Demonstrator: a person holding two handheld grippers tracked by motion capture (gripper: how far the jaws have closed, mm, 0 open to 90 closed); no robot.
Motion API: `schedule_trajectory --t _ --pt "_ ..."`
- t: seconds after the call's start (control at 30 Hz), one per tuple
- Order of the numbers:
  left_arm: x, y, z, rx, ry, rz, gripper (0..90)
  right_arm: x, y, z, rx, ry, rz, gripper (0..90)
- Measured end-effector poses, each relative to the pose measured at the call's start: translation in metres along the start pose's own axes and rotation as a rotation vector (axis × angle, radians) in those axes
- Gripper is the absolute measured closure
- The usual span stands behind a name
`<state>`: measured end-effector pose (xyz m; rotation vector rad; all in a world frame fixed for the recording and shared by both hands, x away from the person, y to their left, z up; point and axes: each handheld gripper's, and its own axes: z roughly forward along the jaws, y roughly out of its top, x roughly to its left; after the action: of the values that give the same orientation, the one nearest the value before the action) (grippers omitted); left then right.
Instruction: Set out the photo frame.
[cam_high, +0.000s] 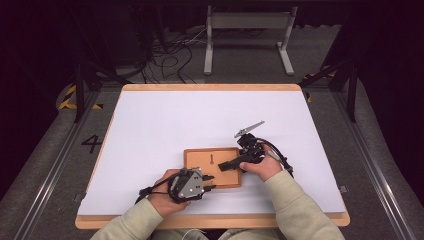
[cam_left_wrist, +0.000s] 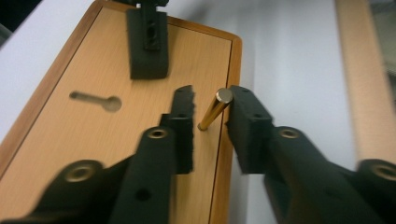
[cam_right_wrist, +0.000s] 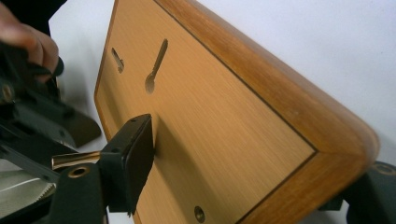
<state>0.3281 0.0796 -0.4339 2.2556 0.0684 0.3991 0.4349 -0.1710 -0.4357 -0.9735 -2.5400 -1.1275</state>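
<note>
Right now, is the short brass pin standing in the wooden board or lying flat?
Standing, tilted: the brass pin rises from the wooden board, its foot on the board, between the left gripper's open jaws.

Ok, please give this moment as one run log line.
left gripper: open around brass pin | right gripper: clamps wooden board

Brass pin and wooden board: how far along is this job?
Looks done: the brass pin stands, tilted, in the wooden board near its edge. In hand: the left gripper has open jaws either side of it, and the right gripper straddles the board's edge. Probably left: drawing away; the keyhole slot lies empty.
</note>
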Motion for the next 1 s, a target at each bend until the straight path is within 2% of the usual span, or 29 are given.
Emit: schedule_trajectory --t 0.07,0.1,0.27,0.4,0.57,0.6,0.83,1.0 --pt "0.003 -0.003 -0.011 -0.002 -0.022 -0.042 60.0 0.003 0.0 -0.002 -0.001 -0.01 -0.018 30.2" --pt "0.004 -0.005 -0.016 -0.009 -0.035 -0.078 58.9 0.004 0.0 -0.003 -0.004 -0.016 -0.028 30.7" --pt "0.013 -0.014 -0.043 -0.074 -0.039 -0.149 54.2 0.013 -0.001 -0.009 -0.007 -0.041 -0.078 33.4" --pt "0.021 -0.025 -0.058 -0.106 -0.007 -0.207 54.0 0.021 -0.003 -0.015 -0.012 -0.054 -0.135 36.7" --pt "0.033 -0.041 -0.072 -0.146 0.038 -0.292 54.6 0.03 -0.007 -0.022 -0.017 -0.071 -0.236 41.3" --pt "0.035 -0.043 -0.073 -0.149 0.047 -0.304 55.0 0.033 -0.008 -0.024 -0.016 -0.075 -0.268 42.5" --pt "0.044 -0.056 -0.076 -0.172 0.106 -0.374 54.6 0.05 -0.015 -0.033 -0.006 -0.12 -0.408 48.0" --pt "0.052 -0.069 -0.08 -0.193 0.15 -0.439 54.6 0.059 -0.02 -0.037 0.006 -0.141 -0.471 51.6"
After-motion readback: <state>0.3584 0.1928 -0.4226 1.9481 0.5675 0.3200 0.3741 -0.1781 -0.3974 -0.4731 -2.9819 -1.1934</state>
